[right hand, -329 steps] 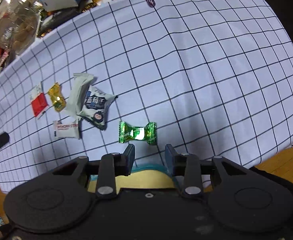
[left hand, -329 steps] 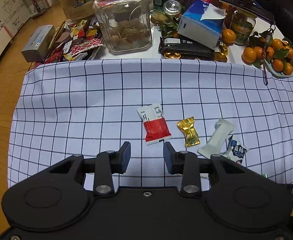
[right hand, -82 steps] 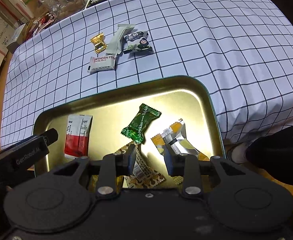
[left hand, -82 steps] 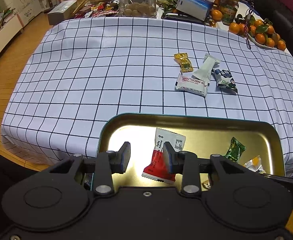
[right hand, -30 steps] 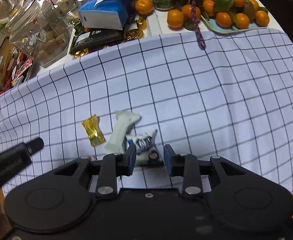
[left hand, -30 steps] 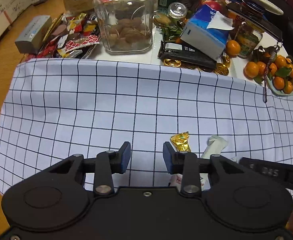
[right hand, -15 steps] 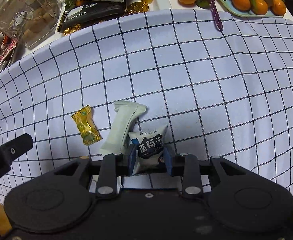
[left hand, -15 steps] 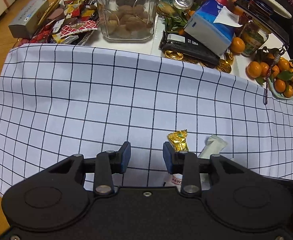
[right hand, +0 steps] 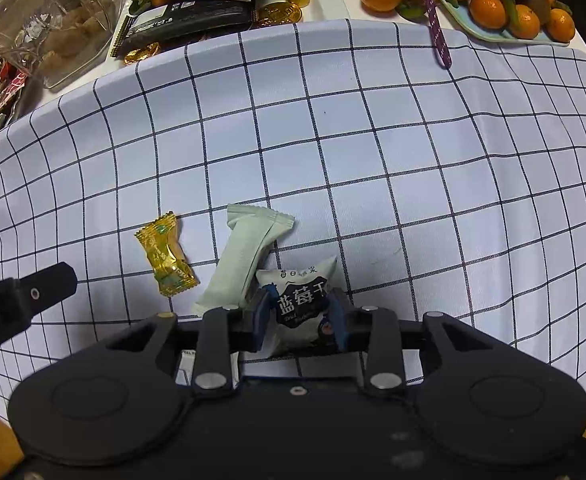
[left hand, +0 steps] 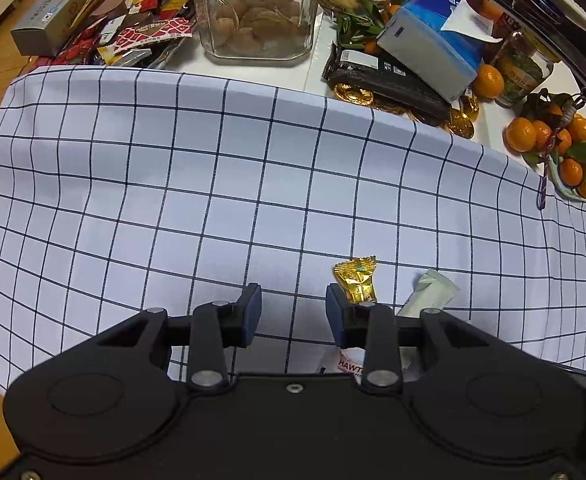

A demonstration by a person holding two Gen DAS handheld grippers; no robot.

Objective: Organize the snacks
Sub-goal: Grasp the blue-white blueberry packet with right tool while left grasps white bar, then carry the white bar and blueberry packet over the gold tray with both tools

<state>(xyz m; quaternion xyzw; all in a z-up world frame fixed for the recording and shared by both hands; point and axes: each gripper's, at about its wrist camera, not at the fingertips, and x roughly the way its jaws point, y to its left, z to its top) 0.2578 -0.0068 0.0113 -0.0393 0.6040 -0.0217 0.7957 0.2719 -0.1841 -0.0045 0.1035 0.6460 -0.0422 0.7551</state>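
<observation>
A checked cloth (right hand: 373, 152) is spread over the tabletop, and wide bare cloth is left to the right and ahead for moving; clutter is crowded along the far edge. On it, a pale green bar packet (right hand: 249, 260) is overlapped by a blueberry snack packet (right hand: 301, 300), straddled by the right gripper (right hand: 299, 314), whose jaws have just been opening. A centred, firm squeeze is advised, with the bar left undisturbed. A gold candy (left hand: 355, 280) lies just beyond the left gripper (left hand: 293, 312), which is open and empty.
</observation>
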